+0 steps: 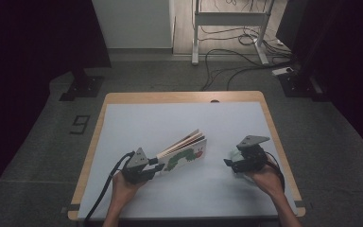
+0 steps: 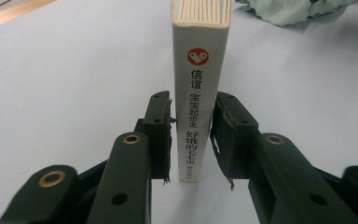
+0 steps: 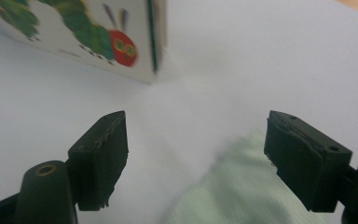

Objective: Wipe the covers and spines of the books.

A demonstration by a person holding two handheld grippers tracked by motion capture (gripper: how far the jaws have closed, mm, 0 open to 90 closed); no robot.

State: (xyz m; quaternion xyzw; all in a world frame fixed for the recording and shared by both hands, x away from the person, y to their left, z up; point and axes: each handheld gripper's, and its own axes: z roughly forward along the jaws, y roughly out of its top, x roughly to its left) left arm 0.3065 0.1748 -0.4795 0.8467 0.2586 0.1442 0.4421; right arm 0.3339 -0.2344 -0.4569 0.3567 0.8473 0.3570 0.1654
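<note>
One thick board book (image 2: 199, 93) stands beside crumpled green cloth (image 2: 289, 10).

We see our left gripper (image 2: 190, 135) reaching up from the near edge, its two black jaws standing on either side of a board book (image 2: 199, 88) that stands upright on its edge on the pale table cover (image 2: 74, 84). The white spine faces us, with a red round mark near the top and dark printed characters running down it. Both jaws sit against the lower spine, clamping it from left and right. Thick cream page edges show at the far end. Far right lies a crumpled green cloth (image 2: 289, 10); far left, a strip of wooden table edge (image 2: 9, 14).
</note>
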